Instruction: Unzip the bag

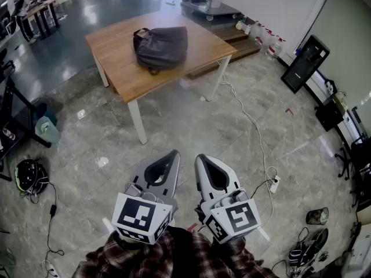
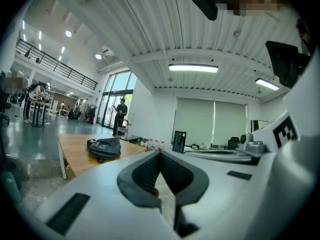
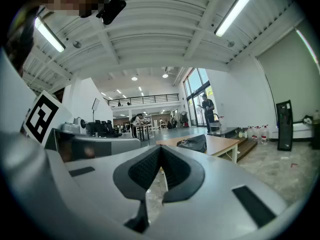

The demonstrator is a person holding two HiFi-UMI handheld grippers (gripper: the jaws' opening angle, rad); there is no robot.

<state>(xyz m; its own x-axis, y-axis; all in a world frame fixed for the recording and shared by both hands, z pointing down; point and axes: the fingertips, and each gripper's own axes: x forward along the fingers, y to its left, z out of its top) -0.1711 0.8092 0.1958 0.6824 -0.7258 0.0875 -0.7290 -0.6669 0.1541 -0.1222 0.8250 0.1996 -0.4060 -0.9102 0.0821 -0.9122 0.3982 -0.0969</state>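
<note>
A dark grey backpack (image 1: pixel 162 47) lies flat on a wooden table (image 1: pixel 124 77) with white legs, far ahead of me. It shows small in the left gripper view as the backpack (image 2: pixel 104 148) and in the right gripper view as the backpack (image 3: pixel 192 143). My left gripper (image 1: pixel 173 153) and right gripper (image 1: pixel 200 157) hang side by side low over the floor, well short of the table. Both have their jaws closed together at the tips with nothing between them.
A white cable (image 1: pixel 253 126) runs across the marble floor to a power strip (image 1: pixel 275 183). A black helmet (image 1: pixel 30 175) lies at the left, shoes (image 1: pixel 305 251) at the lower right, a black speaker (image 1: pixel 305 62) by the right wall. A person (image 2: pixel 119 115) stands far off by the windows.
</note>
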